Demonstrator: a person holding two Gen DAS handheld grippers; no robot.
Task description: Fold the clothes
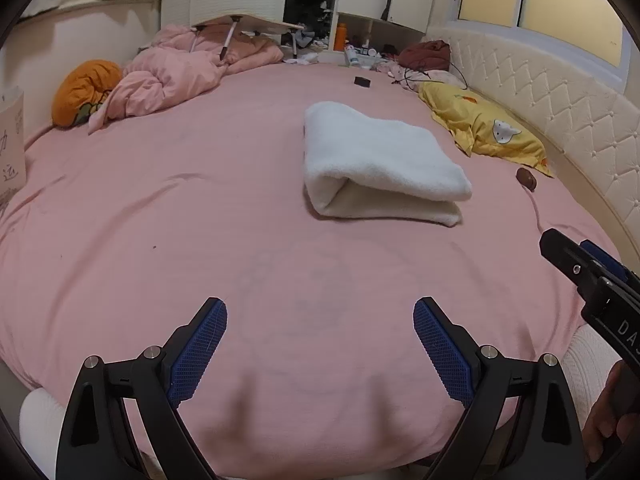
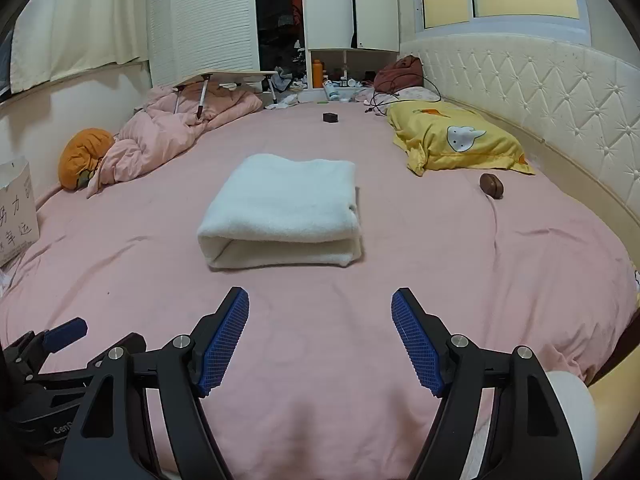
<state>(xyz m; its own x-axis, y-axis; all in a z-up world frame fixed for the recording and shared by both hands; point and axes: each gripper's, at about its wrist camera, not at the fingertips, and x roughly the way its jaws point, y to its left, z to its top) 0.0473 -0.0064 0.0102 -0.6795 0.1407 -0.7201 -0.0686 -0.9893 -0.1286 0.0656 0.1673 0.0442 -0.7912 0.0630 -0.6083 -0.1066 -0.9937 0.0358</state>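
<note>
A white fluffy garment (image 1: 376, 160) (image 2: 284, 208) lies folded into a thick rectangle in the middle of the pink bed sheet (image 1: 160, 220) (image 2: 440, 248). Its folded edge faces me. My left gripper (image 1: 320, 308) hovers open over the near part of the bed, short of the garment, with nothing between its blue pads (image 1: 200, 352). My right gripper (image 2: 320, 300) is open too, empty, just in front of the garment's near edge. Each gripper shows at the side of the other's view.
A yellow pillow (image 2: 456, 140) and a small brown case (image 2: 491, 185) lie right, by the padded headboard (image 2: 560, 92). A bunched pink duvet (image 2: 176, 132), orange cushion (image 2: 84, 152) and folding lap table (image 2: 224, 76) sit far left. A small black box (image 2: 330, 117) lies beyond the garment.
</note>
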